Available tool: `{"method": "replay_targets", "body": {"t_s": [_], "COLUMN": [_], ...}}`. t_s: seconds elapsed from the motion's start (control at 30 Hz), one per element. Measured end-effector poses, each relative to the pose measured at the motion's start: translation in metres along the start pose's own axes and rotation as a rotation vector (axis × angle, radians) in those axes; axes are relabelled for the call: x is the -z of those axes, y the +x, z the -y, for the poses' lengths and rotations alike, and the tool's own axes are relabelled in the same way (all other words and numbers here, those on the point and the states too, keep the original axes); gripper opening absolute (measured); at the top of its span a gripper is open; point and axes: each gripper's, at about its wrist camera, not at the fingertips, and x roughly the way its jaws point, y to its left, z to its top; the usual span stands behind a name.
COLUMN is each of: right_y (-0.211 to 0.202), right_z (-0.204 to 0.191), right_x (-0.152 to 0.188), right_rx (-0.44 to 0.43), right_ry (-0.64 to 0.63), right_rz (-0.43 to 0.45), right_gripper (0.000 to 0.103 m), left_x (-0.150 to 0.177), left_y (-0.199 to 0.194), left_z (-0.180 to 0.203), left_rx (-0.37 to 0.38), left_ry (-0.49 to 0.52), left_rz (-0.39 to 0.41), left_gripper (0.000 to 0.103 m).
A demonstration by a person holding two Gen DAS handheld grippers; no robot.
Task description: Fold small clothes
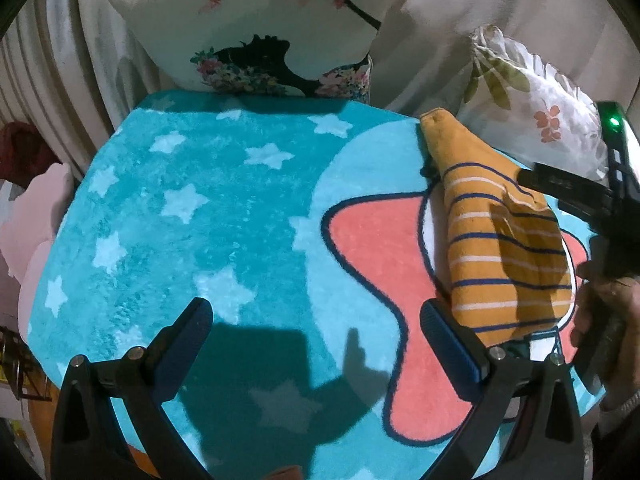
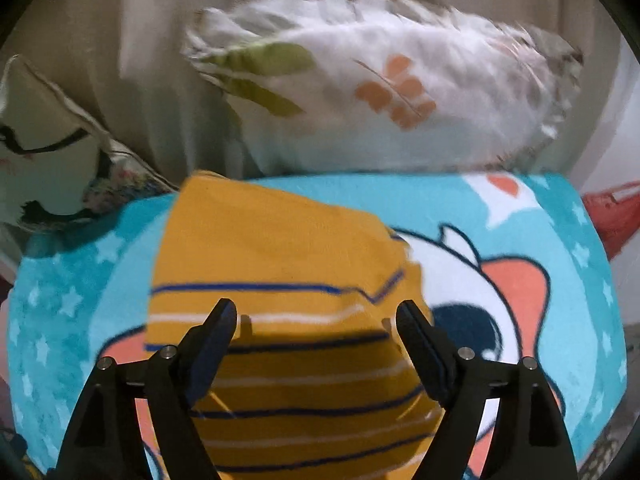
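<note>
folded mustard-yellow garment (image 2: 280, 312) with thin navy and white stripes, lying bunched on the turquoise rug (image 1: 192, 208); plain yellow at the far end, striped nearer the camera, one flap doubled back over the stripes with a crooked edge. seen from the left wrist view as a long narrow bundle (image 1: 492, 240) at the right side of the rug, tapering to a plain yellow tip near the cushions, partly over the rug's pink star shape outlined in navy. hovering right above the striped part, the right gripper (image 2: 316, 316), jaws spread wide with cloth showing between them, nothing clamped; contact with the fabric unclear through the blur. over bare rug to the garment's left, the left gripper (image 1: 316, 320), jaws likewise wide apart and holding nothing, its right finger just beside the garment's near edge. shadows of both tools cast on rug and cloth. behind the rug, a white cushion with leaves and orange flowers (image 2: 384, 92) and a cream cushion with a black printed figure (image 1: 256, 36), both leaning against pale drapery. at the right edge of the left wrist view, the right hand (image 1: 608, 320) on its black handle, a green light above
</note>
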Motion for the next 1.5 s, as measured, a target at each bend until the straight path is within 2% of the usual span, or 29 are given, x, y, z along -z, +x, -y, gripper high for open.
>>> {"method": "replay_targets", "body": {"t_s": [0.03, 0.1, 0.13, 0.23, 0.33, 0.5, 0.6, 0.77, 0.87, 0.93, 1.0, 1.1, 1.17, 1.37, 1.5], "right_y": [0.003, 0.018, 0.03, 0.057, 0.057, 0.042, 0.065, 0.048, 0.03, 0.024, 0.02, 0.007, 0.002, -0.009, -0.019], "right_z": [-0.006, -0.019, -0.027, -0.042, -0.05, -0.063, -0.069, -0.029, 0.003, 0.028, 0.04, 0.051, 0.064, 0.113, 0.126], "right_x": [-0.001, -0.006, -0.007, -0.009, -0.017, -0.022, -0.015, -0.012, 0.011, 0.032, 0.045, 0.061, 0.069, 0.085, 0.07], "right_rx": [-0.011, -0.061, -0.053, -0.019, 0.01, -0.019, -0.05, -0.14, -0.158, -0.203, -0.217, -0.146, -0.124, -0.154, -0.206], "right_ry": [-0.02, -0.063, -0.089, -0.156, -0.194, -0.188, -0.19, -0.024, 0.045, 0.078, 0.066, 0.018, 0.034, 0.135, 0.131], "right_rz": [-0.003, -0.018, -0.033, -0.078, -0.093, -0.027, -0.092, -0.085, -0.078, -0.094, -0.097, -0.095, -0.109, -0.117, -0.067], "right_gripper": [0.085, 0.075, 0.071, 0.072, 0.072, 0.072, 0.075, 0.076, 0.075, 0.075, 0.075, 0.075, 0.076, 0.076, 0.076], "left_x": [-0.001, -0.002, -0.002, -0.001, 0.0, -0.002, -0.002, 0.0, 0.001, 0.001, 0.0, 0.001, 0.002, 0.009, 0.015], "left_y": [0.002, 0.003, 0.004, 0.005, 0.006, 0.01, 0.012, 0.021, 0.027, 0.027, 0.025, 0.019, 0.015, 0.004, -0.002], "left_z": [0.001, 0.003, 0.004, 0.005, 0.003, -0.002, -0.002, -0.001, 0.003, 0.008, 0.016, 0.027, 0.036, 0.058, 0.071], "left_rx": [0.0, 0.004, 0.005, 0.005, 0.002, 0.007, 0.012, 0.026, 0.04, 0.044, 0.041, 0.038, 0.031, -0.001, -0.03], "left_ry": [0.001, 0.008, 0.01, 0.026, 0.032, 0.014, 0.018, 0.021, 0.016, 0.015, 0.024, 0.034, 0.036, 0.0, -0.023], "left_rz": [-0.003, -0.008, -0.009, -0.015, -0.013, -0.023, -0.021, -0.031, -0.051, -0.051, -0.04, -0.024, -0.01, 0.014, 0.014], "left_gripper": [0.103, 0.103, 0.103, 0.103, 0.103, 0.103, 0.103, 0.103, 0.103, 0.103, 0.103, 0.103, 0.103, 0.103, 0.103]}}
